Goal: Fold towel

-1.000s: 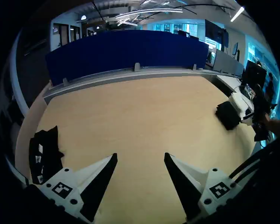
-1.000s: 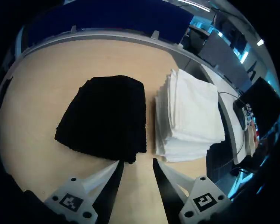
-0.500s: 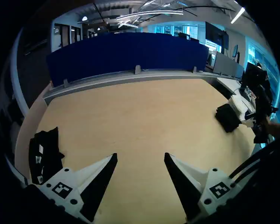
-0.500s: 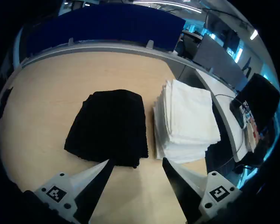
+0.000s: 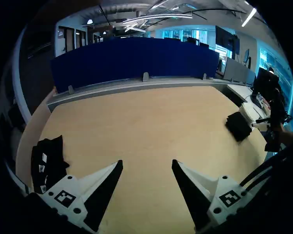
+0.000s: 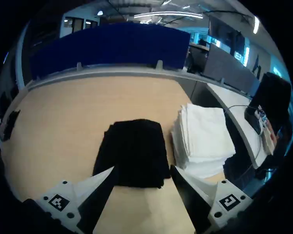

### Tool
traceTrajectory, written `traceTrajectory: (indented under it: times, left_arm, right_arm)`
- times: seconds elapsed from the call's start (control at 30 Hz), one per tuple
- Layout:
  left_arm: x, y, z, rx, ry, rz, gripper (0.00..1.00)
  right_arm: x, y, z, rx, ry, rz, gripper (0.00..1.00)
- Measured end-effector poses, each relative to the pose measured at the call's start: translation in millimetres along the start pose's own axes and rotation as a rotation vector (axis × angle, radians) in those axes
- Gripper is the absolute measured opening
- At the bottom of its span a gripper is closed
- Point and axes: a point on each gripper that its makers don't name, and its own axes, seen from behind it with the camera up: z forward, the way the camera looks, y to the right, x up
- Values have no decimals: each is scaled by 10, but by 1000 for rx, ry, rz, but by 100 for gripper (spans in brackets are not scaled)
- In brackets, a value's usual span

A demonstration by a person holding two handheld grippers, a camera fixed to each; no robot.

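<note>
The right hand-held gripper (image 6: 142, 168) stands wide open and empty. The near edge of the black towel (image 6: 133, 148), already a compact folded rectangle on the desk (image 6: 56, 117), lies between its 2 fingers, with a stack of white towels (image 6: 205, 136) just ahead to its right. The left hand-held gripper (image 5: 147, 161) is likewise wide open and empty, a dark crumpled heap (image 5: 48, 160) beside its left finger. The fold looks finished; the next move probably calls for backing off without dragging the towel.

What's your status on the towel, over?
Left gripper open above wooden table. Right gripper open, fingertips flanking folded black towel at its near edge. White towel stack close beside it.
</note>
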Motion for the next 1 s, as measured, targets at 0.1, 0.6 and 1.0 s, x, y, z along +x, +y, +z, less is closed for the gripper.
traceTrajectory:
  times: [0.1,0.6,1.0]
  left_arm:
    - [17,-11,5,1,10,-8,93]
    - [306,-71,80,16,140,-38,93]
    - [849,-352,-17,105,377,-75,93]
  right_arm:
    - [236,-194,-75,41,87,50,100]
    - [1569,-1044,-848,157,576,183,100]
    - [1998,-1610,-1089,163,701,143,100]
